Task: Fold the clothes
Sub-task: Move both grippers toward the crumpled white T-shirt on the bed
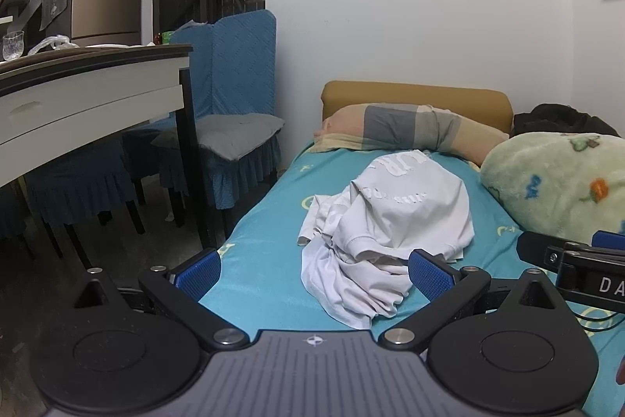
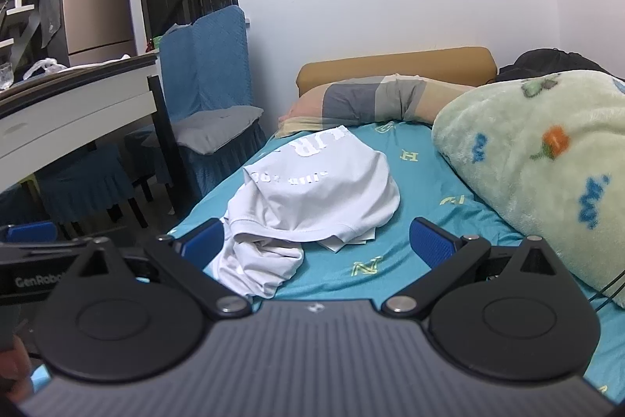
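A crumpled white T-shirt point(image 1: 386, 221) with pale lettering lies in a heap on the teal bed sheet point(image 1: 258, 268). It also shows in the right wrist view point(image 2: 312, 198). My left gripper point(image 1: 312, 270) is open and empty, just in front of the shirt's near edge. My right gripper point(image 2: 316, 241) is open and empty, with the shirt's near end between its blue pads. The right gripper also shows at the right edge of the left wrist view point(image 1: 578, 260).
A green plush blanket point(image 2: 539, 159) is bunched along the bed's right side. A striped pillow point(image 1: 410, 127) and tan headboard point(image 1: 414, 92) are at the far end. A white table point(image 1: 90, 96) and blue-covered chairs point(image 1: 230, 120) stand left of the bed.
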`<state>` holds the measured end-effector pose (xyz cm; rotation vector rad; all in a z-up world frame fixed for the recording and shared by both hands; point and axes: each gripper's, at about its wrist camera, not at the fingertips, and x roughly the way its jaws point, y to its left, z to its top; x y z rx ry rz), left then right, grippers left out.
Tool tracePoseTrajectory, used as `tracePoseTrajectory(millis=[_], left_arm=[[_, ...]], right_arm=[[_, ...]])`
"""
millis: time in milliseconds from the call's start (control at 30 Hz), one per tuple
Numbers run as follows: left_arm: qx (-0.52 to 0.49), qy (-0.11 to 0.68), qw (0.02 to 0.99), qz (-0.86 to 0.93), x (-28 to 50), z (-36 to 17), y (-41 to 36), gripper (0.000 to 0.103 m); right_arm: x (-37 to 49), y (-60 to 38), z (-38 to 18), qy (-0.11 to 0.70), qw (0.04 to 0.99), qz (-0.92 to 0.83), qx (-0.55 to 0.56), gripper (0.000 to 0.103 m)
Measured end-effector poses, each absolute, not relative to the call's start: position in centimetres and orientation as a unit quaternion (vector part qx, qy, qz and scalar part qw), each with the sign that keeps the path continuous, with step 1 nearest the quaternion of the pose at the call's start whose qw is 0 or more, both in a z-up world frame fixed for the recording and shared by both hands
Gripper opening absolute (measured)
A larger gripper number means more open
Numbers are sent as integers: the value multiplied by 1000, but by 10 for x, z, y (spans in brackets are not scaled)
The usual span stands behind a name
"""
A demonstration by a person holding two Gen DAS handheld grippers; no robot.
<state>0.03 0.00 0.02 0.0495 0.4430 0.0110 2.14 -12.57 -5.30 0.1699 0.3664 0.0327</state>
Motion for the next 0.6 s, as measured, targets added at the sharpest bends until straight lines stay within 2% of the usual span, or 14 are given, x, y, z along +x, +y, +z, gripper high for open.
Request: tracePoseTrajectory(millis=[600], left_arm=[[28,213,977,13,4,-3,1,103]], right_arm=[[15,-126,-50,187,979,6,79,103]])
